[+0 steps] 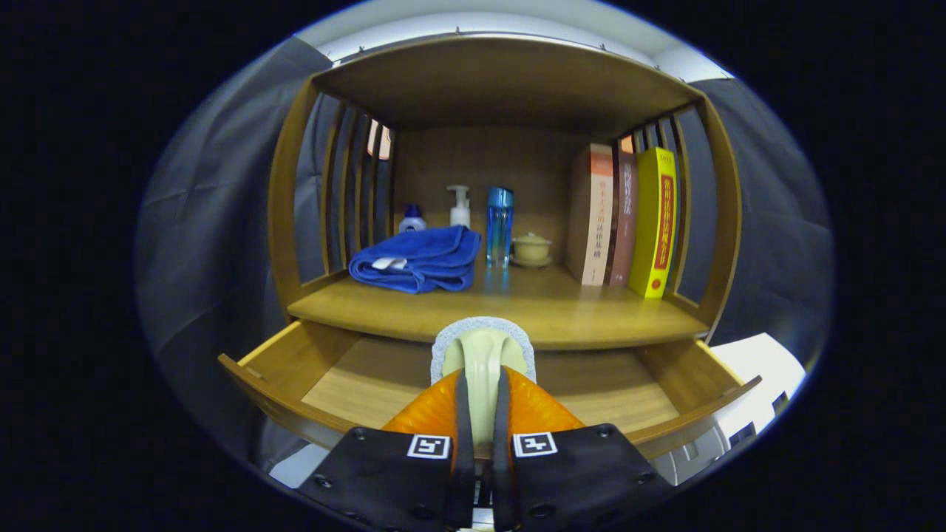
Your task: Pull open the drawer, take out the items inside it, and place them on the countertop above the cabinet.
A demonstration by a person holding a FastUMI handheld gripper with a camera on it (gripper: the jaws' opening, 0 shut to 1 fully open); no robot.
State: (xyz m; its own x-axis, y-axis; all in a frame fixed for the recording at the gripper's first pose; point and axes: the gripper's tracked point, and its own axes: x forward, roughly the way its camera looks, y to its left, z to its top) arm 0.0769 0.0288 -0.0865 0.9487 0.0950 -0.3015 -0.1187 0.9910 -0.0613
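The tool [482, 399] is clamped on a cream-handled brush [483, 353] above the open drawer [295, 362] (blue towel [417, 260] at ten o'clock on the worktop [532, 310]).

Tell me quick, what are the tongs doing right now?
Tongs: closed on the pale brush handle, holding it over the open drawer.
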